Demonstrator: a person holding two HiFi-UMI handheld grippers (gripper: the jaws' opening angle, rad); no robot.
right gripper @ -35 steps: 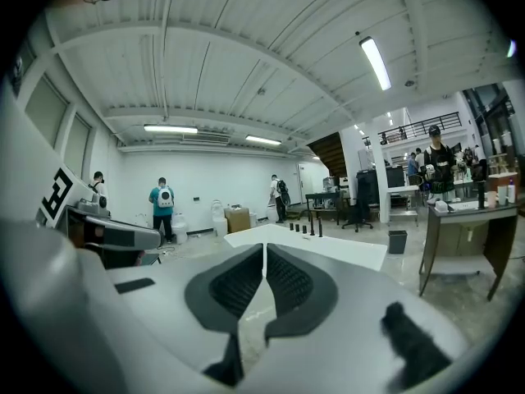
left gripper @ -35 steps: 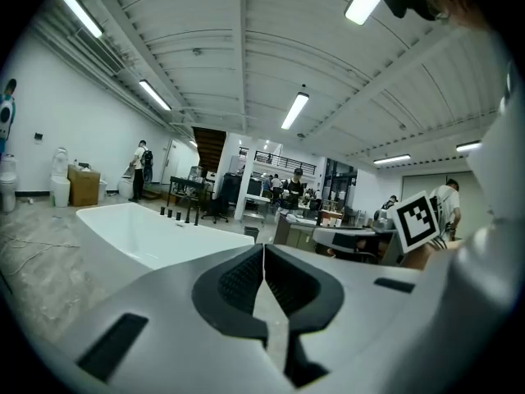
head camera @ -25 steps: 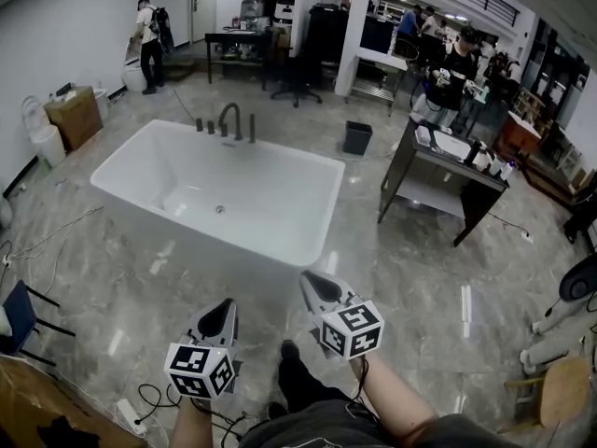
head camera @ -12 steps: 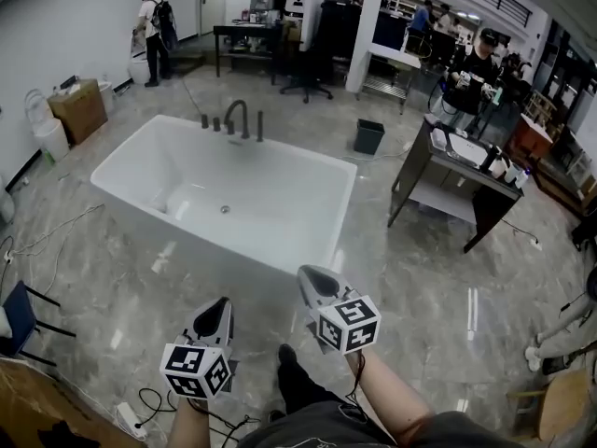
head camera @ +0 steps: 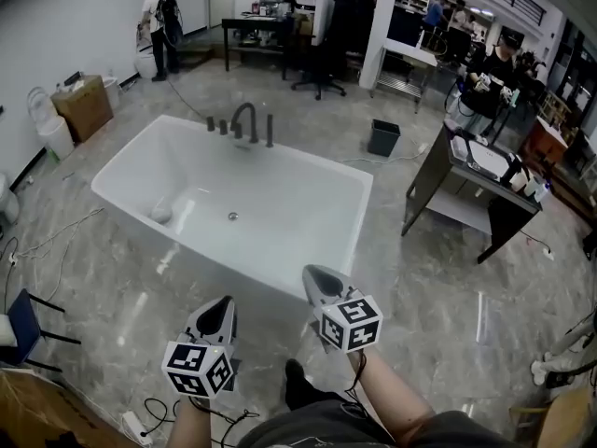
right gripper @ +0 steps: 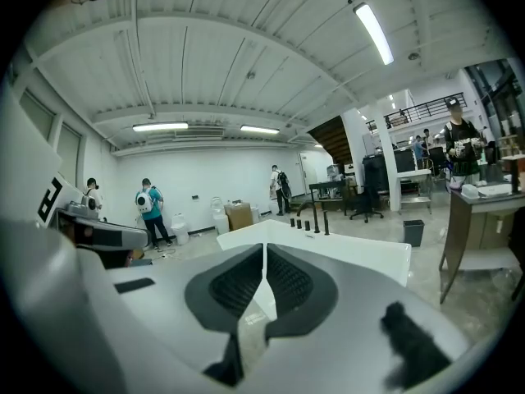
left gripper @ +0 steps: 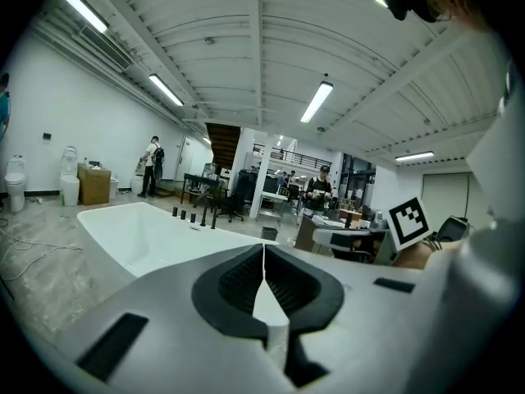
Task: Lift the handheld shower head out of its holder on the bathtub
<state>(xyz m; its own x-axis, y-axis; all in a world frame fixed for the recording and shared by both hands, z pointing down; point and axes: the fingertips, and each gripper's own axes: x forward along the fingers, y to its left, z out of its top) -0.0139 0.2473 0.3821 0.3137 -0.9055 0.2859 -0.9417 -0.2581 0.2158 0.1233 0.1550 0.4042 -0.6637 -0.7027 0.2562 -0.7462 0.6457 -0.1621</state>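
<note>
The shower head [head camera: 270, 131] is the slim dark rod at the far rim of the tub [head camera: 233, 255], at the right end of the row of black fittings. It stands upright in its holder, long axis vertical, top end pointing at the ceiling. We cannot tell from here which way its spray face turns. Just left of it rises the curved faucet [head camera: 244, 118], and left of that stand two short knobs [head camera: 216, 125]. In the right gripper view the same rod [right gripper: 326, 220] shows as the last upright to the right of the faucet, beyond the white rim.

We stand on the marble floor at the tub's near long side, well apart from the fittings. Our left gripper [head camera: 218, 310] and right gripper [head camera: 318, 282] are held low in front of us, both aimed across the tub. The left one's jaws [left gripper: 263, 249] are pressed together with nothing between them. The right one's jaws [right gripper: 264, 249] meet the same way and are empty too.

Past the tub's right end sit a dark bin [head camera: 382, 138] and a desk [head camera: 466, 187]. A person [head camera: 159, 17] stands by the far wall.
</note>
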